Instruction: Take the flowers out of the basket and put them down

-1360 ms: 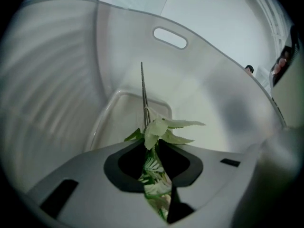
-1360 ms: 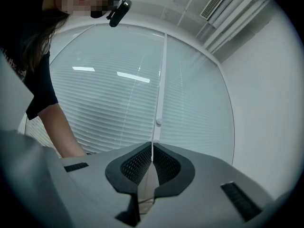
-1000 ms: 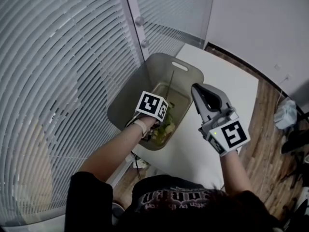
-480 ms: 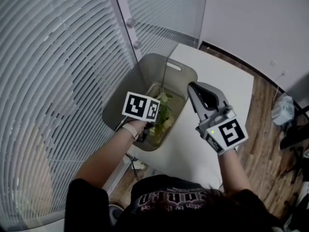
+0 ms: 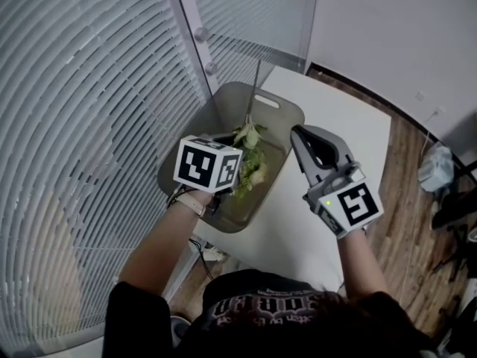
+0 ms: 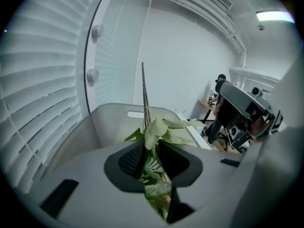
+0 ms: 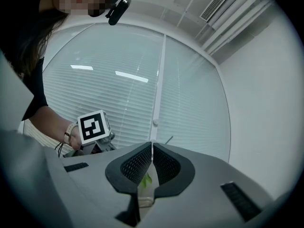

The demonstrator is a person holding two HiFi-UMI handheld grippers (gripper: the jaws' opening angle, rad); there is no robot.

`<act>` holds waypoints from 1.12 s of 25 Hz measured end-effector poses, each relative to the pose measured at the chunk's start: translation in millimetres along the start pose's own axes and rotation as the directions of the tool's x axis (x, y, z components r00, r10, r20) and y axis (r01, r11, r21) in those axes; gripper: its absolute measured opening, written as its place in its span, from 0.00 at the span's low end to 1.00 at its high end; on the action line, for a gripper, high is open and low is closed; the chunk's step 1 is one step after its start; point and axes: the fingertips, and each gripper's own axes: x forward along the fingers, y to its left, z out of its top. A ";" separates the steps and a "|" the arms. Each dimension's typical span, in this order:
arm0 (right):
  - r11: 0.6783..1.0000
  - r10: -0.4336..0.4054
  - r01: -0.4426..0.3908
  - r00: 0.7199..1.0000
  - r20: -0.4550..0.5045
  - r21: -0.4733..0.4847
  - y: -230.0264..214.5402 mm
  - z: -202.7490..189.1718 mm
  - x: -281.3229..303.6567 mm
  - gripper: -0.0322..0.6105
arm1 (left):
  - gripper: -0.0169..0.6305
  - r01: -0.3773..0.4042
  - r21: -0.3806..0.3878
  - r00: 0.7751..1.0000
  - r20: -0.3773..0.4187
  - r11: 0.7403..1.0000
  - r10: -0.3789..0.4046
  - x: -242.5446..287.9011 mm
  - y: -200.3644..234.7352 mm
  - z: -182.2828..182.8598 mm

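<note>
Over by the blinds (image 5: 89, 88), up came the left gripper (image 6: 151, 146)! A second earlier it had been down inside the basket (image 5: 287, 114); now it stood above the rim, jaws clamped on the flowers (image 5: 248, 136), the greenery bunched between them and the long stem (image 5: 257, 88) poking up toward the far handle slot (image 5: 267, 101). The flowers hung over the basket's mouth, though their lower end sat behind the marker cube (image 5: 209, 164), so they may not have fully cleared it. The lift looked nearly done, with the carry and the set-down still to come. To the right, the right gripper (image 5: 297, 131) hovered over the white desk (image 5: 335, 133) beside the basket, jaws together on nothing, unmoved.
</note>
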 end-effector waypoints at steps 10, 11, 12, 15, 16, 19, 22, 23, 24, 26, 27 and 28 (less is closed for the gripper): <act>1.000 -0.022 0.022 1.000 0.002 0.007 -5.2 1.9 -3.1 0.10 | 0.16 0.012 0.004 0.992 0.124 1.000 -0.012 -27.7 -4.7 32.2; 1.000 -0.025 0.025 1.000 0.003 0.006 -6.8 2.8 -3.6 0.10 | 0.16 0.005 0.009 0.991 0.137 1.000 -0.006 -31.1 -3.7 35.4; 1.000 -0.028 0.028 1.000 0.004 0.002 -8.2 3.4 -3.6 0.10 | 0.16 -0.003 0.015 0.989 0.151 1.000 0.001 -34.5 -2.7 38.6; 0.999 -0.035 0.035 0.999 0.009 -0.006 -10.3 5.6 -3.5 0.10 | 0.16 -0.012 0.020 0.981 0.194 1.000 0.008 -44.1 -2.3 47.3; 0.999 -0.037 0.037 0.999 0.013 -0.009 -10.2 6.7 -4.1 0.10 | 0.16 -0.005 0.014 0.979 0.206 1.000 0.002 -46.3 -3.3 48.7; 0.999 -0.038 0.038 0.999 0.014 -0.016 -8.2 8.2 -6.1 0.10 | 0.15 0.008 -0.011 0.973 0.229 1.000 -0.005 -51.6 -4.6 48.7; 0.999 -0.039 0.039 0.999 0.006 -0.009 -6.8 6.9 -6.4 0.10 | 0.15 -0.011 -0.015 0.970 0.242 1.000 0.014 -55.8 -2.9 47.6; 0.999 -0.041 0.041 0.999 0.001 0.001 -6.9 5.6 -6.1 0.10 | 0.15 -0.019 -0.010 0.968 0.248 1.000 0.021 -57.2 -2.9 48.1; 0.999 -0.042 0.042 0.999 -0.005 0.015 -6.9 3.8 -5.7 0.10 | 0.15 -0.028 -0.003 0.966 0.255 1.000 0.028 -58.5 -3.3 49.1; 0.998 -0.041 0.042 0.999 -0.020 0.040 -6.4 -0.4 -4.7 0.10 | 0.15 -0.049 0.019 0.962 0.268 0.999 0.042 -60.8 -4.5 51.1; 0.998 -0.041 0.042 0.999 -0.027 0.046 -5.9 -2.2 -3.9 0.10 | 0.15 -0.059 0.031 0.960 0.274 0.998 0.049 -61.8 -4.8 52.0; 0.998 -0.041 0.043 0.999 -0.033 0.048 -5.5 -3.5 -3.0 0.10 | 0.15 -0.067 0.041 0.958 0.280 0.997 0.053 -62.6 -5.1 52.9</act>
